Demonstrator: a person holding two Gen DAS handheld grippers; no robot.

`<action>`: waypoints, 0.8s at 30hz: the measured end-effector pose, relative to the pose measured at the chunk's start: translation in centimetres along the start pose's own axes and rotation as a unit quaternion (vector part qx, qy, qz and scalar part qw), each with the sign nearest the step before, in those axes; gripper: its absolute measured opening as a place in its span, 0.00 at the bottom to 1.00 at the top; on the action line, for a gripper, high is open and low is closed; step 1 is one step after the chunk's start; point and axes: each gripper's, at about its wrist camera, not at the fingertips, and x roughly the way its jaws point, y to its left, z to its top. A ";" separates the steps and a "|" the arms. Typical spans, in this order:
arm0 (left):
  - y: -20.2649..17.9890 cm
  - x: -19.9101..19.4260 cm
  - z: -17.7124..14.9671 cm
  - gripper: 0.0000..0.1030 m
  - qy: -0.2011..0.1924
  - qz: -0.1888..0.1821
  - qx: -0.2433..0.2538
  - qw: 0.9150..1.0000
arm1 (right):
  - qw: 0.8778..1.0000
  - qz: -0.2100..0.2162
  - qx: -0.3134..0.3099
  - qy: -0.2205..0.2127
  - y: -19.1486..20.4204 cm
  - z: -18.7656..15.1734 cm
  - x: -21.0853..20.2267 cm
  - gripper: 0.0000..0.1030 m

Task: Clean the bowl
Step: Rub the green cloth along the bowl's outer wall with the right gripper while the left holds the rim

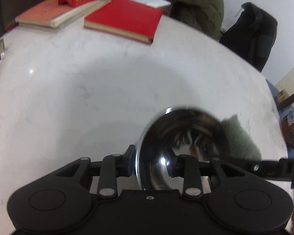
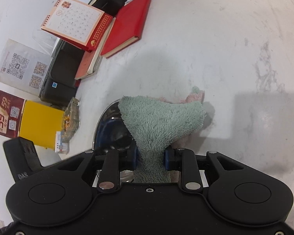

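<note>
Left gripper point(image 1: 151, 164) pinches shiny metal bowl point(image 1: 178, 146) by rim, tipped over white table point(image 1: 68, 98). Right gripper point(image 2: 150, 159) squeezes fluffy green cloth point(image 2: 158, 121) at bowl's edge. Wiping underway; can't tell how clean.

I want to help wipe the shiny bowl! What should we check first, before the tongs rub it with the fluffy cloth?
1. Left tongs pinch the bowl rim: ok.
2. Right tongs squeeze the green cloth: ok.
3. Cloth reaches over the bowl: ok.
4. Cloth touching the inside: cannot tell.
5. Red book far from bowl: ok.
6. Bowl dirty or clean: cannot tell.
</note>
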 end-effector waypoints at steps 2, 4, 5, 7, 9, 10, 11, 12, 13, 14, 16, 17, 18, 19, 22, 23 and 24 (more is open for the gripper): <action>0.1 -0.1 0.2 0.25 -0.002 -0.001 -0.003 1.000 | 1.000 -0.001 -0.005 0.000 0.1 0.1 0.1 0.23; 0.7 -0.3 -0.2 0.18 -0.005 -0.003 -0.021 1.000 | 1.000 -0.005 -0.014 0.001 0.3 0.4 0.2 0.23; 1.1 -0.4 -0.5 0.13 -0.006 -0.001 -0.031 0.999 | 1.000 -0.008 -0.024 0.003 0.5 0.8 0.5 0.23; 1.5 -0.7 -1.2 0.12 -0.001 -0.001 -0.044 0.999 | 0.999 -0.013 -0.045 0.007 0.8 1.8 0.9 0.23; 1.5 -1.1 -2.0 0.14 0.008 0.000 -0.045 0.999 | 0.998 -0.010 -0.062 0.015 1.2 2.8 1.7 0.23; 1.2 -1.3 -2.4 0.16 0.014 0.002 -0.036 0.999 | 0.997 -0.009 -0.069 0.018 1.3 3.4 2.2 0.23; 0.8 -1.5 -2.8 0.19 0.021 0.005 -0.025 0.999 | 0.997 -0.007 -0.076 0.021 1.5 3.7 2.5 0.23; 0.5 -1.6 -2.9 0.22 0.027 0.006 -0.014 1.000 | 0.995 -0.005 -0.092 0.029 2.0 4.3 3.0 0.23; 0.3 -1.7 -3.0 0.23 0.031 0.006 -0.009 0.999 | 0.995 -0.005 -0.097 0.031 2.1 4.4 3.1 0.24; 0.3 -1.8 -3.0 0.22 0.032 0.009 -0.006 0.999 | 0.993 -0.006 -0.111 0.037 2.6 4.8 3.6 0.24; 0.5 -2.0 -2.3 0.22 0.030 0.019 0.001 0.999 | 0.990 -0.011 -0.130 0.044 3.3 5.0 4.0 0.24; 0.7 -1.9 -1.8 0.23 0.030 0.021 0.005 0.999 | 0.989 -0.013 -0.138 0.047 3.6 5.0 4.0 0.24; 0.9 -1.8 -1.3 0.25 0.032 0.020 0.011 0.999 | 0.989 -0.011 -0.139 0.048 3.7 5.0 4.0 0.24; 1.1 -1.4 -0.9 0.25 0.036 0.017 0.013 0.999 | 0.989 -0.010 -0.139 0.049 3.7 5.0 4.0 0.24; 1.4 -0.1 -0.3 0.27 0.048 0.010 0.018 0.999 | 0.989 -0.008 -0.138 0.050 3.7 5.0 4.0 0.24; 1.6 0.3 -0.4 0.27 0.049 0.008 0.012 0.999 | 0.989 -0.009 -0.139 0.048 3.8 5.1 3.8 0.24; 1.7 0.6 -0.5 0.27 0.048 0.004 0.003 0.999 | 0.989 -0.009 -0.140 0.044 3.8 5.0 3.6 0.24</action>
